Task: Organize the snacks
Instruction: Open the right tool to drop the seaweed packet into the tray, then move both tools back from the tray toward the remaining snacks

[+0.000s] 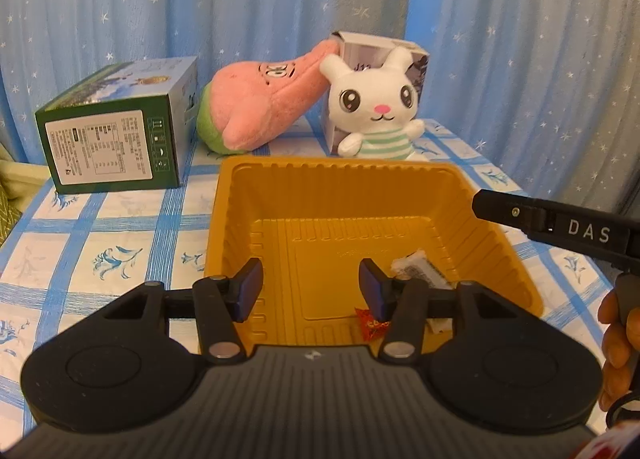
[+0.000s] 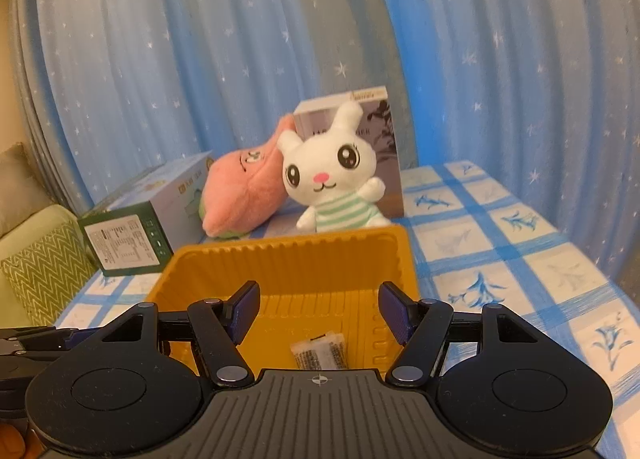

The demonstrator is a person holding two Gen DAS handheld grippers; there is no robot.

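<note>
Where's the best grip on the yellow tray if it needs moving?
Take the yellow tray by a side wall near the rim, from above, one finger inside and one outside. The walls are thin, ribbed and steep, and the tray looks too wide to span with the jaws. The left wall is probably safest: the snack packets lie at the right.

Glossy ribbed plastic tray [image 1: 280, 195]; fuzzy plush rabbit [image 1: 376, 107] (soft pile); matt cotton-like checked tablecloth [image 1: 100, 243].
</note>
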